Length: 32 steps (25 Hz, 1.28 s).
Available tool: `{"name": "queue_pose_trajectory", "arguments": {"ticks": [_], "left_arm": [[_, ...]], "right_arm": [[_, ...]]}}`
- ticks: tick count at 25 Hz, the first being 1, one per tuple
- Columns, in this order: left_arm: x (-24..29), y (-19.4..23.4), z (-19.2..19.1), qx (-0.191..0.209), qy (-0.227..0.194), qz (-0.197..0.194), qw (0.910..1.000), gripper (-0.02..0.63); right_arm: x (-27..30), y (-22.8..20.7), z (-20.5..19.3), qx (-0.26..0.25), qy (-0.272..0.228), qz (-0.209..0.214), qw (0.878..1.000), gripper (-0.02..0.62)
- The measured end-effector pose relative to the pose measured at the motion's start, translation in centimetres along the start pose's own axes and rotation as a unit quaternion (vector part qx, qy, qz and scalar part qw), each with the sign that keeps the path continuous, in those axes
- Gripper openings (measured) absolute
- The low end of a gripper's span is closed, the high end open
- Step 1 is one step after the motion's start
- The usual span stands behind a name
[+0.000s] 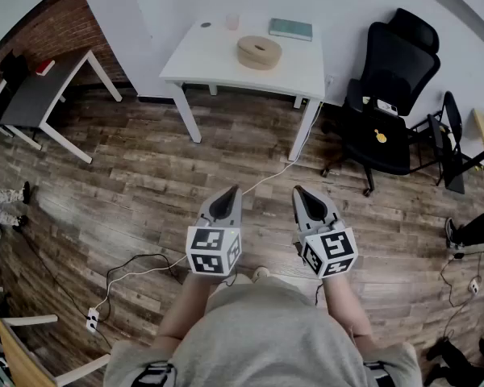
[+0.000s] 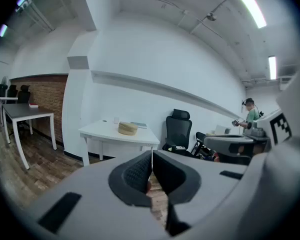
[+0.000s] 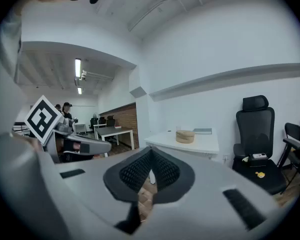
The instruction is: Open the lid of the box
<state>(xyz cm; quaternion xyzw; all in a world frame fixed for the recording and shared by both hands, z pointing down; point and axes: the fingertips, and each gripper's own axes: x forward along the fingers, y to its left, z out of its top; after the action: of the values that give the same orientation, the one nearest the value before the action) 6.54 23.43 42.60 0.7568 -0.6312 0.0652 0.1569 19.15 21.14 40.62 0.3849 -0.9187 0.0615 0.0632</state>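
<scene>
**Q:** Where is the box located, and in what condition?

**A:** The round tan box (image 1: 259, 52) is recorded on the white table (image 1: 218, 71), near the table's middle. Its lid (image 1: 260, 46) is seated on it. A teal book (image 1: 290, 29) and a small cup (image 1: 231, 22) are noted behind it, apart from it.

**Q:** What is noted around the table?

**A:** A black office chair (image 1: 385, 107) is placed to its right and a grey desk (image 1: 40, 95) to its left, on a wooden floor (image 1: 145, 184).

**Q:** And the tools?

**A:** The left gripper (image 1: 231, 195) and the right gripper (image 1: 300, 193) are held side by side over the floor, well short of the table and aimed toward it. The jaws of each are pressed together, with nothing between them.
</scene>
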Motion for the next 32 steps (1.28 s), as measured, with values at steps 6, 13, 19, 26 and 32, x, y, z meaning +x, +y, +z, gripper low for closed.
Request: {"name": "queue_pose_trajectory", "arguments": {"ticks": [6, 13, 19, 26, 32], "left_arm": [[-2.7, -1.1, -0.3, 0.004, -0.01, -0.002, 0.9999, 0.009], [-4.1, -1.6, -0.7, 0.003, -0.022, 0.006, 0.9997, 0.009], [-4.3, -2.3, -0.6, 0.005, -0.024, 0.005, 0.9997, 0.009], [-3.7, -2.8, -0.9, 0.007, -0.02, 0.006, 0.9997, 0.031], [-3.4, -2.9, -1.2, 0.005, -0.015, 0.009, 0.9998, 0.086]], "right_arm": [[-2.4, 2.5, 0.0, 0.009, -0.004, 0.011, 1.0, -0.005], [-3.3, 4.2, -0.6, -0.002, -0.003, 0.04, 0.999, -0.003], [-3.8, 4.1, -0.6, 0.004, -0.002, 0.044, 0.999, -0.002], [-3.8, 2.4, -1.1, 0.017, 0.005, 0.036, 0.999, 0.018], [-3.5, 1.8, -1.7, 0.02, 0.018, 0.042, 0.999, 0.055]]}}
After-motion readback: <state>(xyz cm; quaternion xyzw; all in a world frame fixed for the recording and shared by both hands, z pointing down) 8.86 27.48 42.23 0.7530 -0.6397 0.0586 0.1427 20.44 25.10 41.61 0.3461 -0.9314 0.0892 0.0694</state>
